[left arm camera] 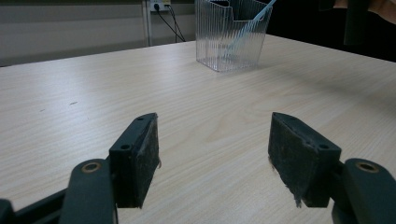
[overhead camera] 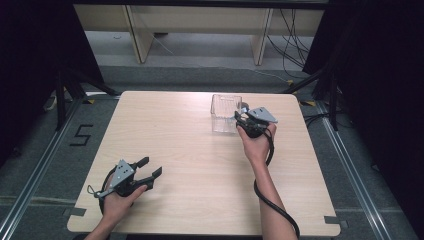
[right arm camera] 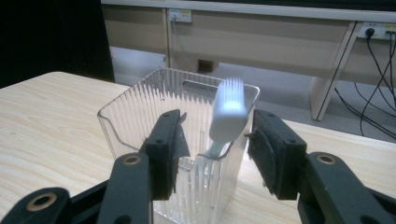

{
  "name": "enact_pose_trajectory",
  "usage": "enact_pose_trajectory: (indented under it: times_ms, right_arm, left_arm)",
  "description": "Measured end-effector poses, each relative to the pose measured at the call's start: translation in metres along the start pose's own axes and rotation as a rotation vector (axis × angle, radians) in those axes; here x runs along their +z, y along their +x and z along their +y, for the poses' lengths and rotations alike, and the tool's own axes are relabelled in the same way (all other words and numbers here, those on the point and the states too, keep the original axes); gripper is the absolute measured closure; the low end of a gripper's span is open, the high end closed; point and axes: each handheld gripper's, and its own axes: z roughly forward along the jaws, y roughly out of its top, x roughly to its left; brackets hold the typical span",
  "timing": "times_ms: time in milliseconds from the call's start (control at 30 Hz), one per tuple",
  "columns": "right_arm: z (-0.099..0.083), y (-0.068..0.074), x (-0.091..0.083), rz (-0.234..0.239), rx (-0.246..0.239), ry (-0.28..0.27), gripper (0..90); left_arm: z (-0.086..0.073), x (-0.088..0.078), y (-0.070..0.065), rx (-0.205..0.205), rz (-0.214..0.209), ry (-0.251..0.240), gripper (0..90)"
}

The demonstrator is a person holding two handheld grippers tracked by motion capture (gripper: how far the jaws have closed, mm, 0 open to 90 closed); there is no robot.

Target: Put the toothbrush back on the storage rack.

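Clear bin [right arm camera: 140, 112] holds a fork [right arm camera: 227, 112] (leaning upright).

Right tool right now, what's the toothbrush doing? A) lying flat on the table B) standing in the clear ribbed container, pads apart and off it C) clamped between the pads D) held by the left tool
B: the toothbrush stands head-up inside the clear container, and the right tool has its pads spread to either side without touching it.

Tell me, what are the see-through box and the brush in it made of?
The see-through box looks like clear hard plastic: you see through its ribbed, shiny walls. The brush seems to be pale blue-white plastic, smooth on the back, with fine bristles on top; it is a bit blurred, so that's my best guess.
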Motion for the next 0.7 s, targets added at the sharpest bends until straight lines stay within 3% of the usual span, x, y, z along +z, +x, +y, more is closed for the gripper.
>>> enact_pose_trajectory:
  times_ms: [33, 67, 267, 300, 367, 567, 633, 700]
  right_arm:
    - [0.001, 0.001, 0.000, 0.009, 0.010, -0.008, 52.6]
    - [0.001, 0.001, -0.002, 0.002, 0.017, 0.005, 52.0]
    - [0.003, -0.002, -0.007, 0.000, -0.021, 0.012, 50.4]
    - [0.003, -0.001, -0.009, 0.002, 0.005, 0.025, 50.1]
    - [0.002, -0.001, -0.010, 0.002, 0.008, 0.033, 49.7]
    - [-0.001, -0.003, -0.016, 0.000, -0.015, 0.051, 48.4]
    - [-0.002, -0.002, -0.018, 0.004, 0.004, 0.063, 48.2]
    - [-0.002, -0.002, -0.022, 0.009, -0.006, 0.068, 47.8]
  left_arm:
    - [0.000, 0.001, 0.000, -0.001, -0.001, -0.006, 33.2]
    - [0.001, -0.002, 0.000, 0.004, 0.004, 0.020, 33.2]
    - [0.001, -0.002, -0.001, 0.004, 0.003, 0.019, 33.2]
    - [0.001, -0.002, -0.001, 0.004, 0.003, 0.019, 33.2]
    - [0.001, -0.002, -0.001, 0.003, 0.002, 0.015, 33.2]
    - [0.001, -0.002, -0.001, 0.002, 0.001, 0.016, 33.2]
    - [0.001, -0.001, -0.002, 0.002, 0.001, 0.017, 33.2]
    - [0.001, -0.002, -0.002, 0.002, 0.002, 0.018, 33.2]
